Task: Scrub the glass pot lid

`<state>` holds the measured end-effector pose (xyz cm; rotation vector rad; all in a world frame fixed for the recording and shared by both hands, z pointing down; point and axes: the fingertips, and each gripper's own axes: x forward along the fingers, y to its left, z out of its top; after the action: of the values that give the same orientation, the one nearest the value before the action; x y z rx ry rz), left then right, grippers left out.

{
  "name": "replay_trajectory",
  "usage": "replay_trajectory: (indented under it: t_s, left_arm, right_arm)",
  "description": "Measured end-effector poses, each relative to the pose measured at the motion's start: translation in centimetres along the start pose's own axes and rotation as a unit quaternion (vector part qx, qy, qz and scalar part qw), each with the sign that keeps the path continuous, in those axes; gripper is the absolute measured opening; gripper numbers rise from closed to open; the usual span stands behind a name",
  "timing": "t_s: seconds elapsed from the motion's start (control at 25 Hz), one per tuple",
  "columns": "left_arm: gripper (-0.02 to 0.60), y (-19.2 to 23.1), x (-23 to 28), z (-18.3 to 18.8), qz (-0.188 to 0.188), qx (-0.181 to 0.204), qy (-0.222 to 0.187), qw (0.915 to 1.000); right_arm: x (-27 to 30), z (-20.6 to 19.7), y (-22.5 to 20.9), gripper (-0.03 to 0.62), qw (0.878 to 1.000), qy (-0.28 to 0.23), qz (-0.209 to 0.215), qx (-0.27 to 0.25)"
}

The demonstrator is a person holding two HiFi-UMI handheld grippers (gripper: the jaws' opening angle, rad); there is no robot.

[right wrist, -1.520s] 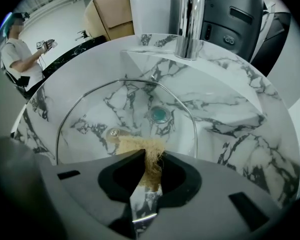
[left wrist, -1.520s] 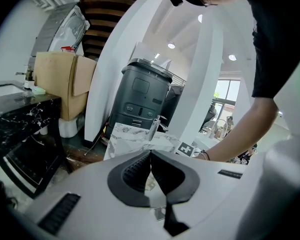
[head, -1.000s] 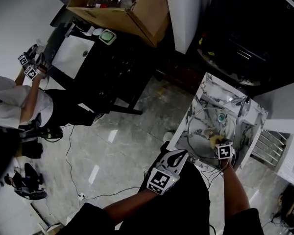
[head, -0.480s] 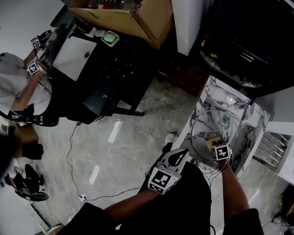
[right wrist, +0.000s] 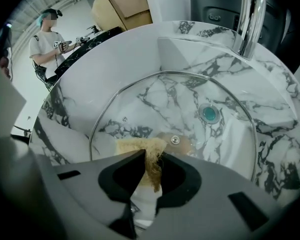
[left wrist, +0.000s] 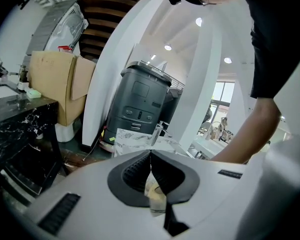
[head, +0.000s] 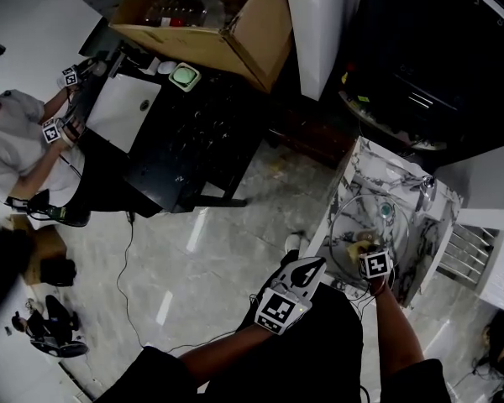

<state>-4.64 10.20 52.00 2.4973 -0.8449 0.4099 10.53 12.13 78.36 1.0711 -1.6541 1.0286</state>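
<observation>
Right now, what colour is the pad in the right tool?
Tan, fibrous scrub pad; clearest in the right gripper view.

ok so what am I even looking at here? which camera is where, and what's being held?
No robot arm here: a person holds a two-jaw gripper in each hand. The head view comes from a camera on their head, looking down. The two gripper views come from cameras riding on the grippers, looking along the jaws. The right gripper is shut on a tan sponge, set on a glass lid that sits in a marble-patterned sink with a tap behind it. The left gripper is short of the sink, by the person's body, jaw tips together, with nothing that I can make out gripped. The marker cubes are parts of the grippers. At far left another person works at a black table.
</observation>
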Motion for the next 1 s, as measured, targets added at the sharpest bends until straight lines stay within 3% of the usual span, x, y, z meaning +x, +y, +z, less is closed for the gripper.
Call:
replay_trajectory:
  t_s: [1.0]
  left_arm:
    - [0.017, 6.3, 1.4, 4.3, -0.045, 0.035, 0.007, 0.9984]
  right_arm:
    - [1.8, 5.4, 3.6, 0.081, 1.0, 0.007, 0.007, 0.005]
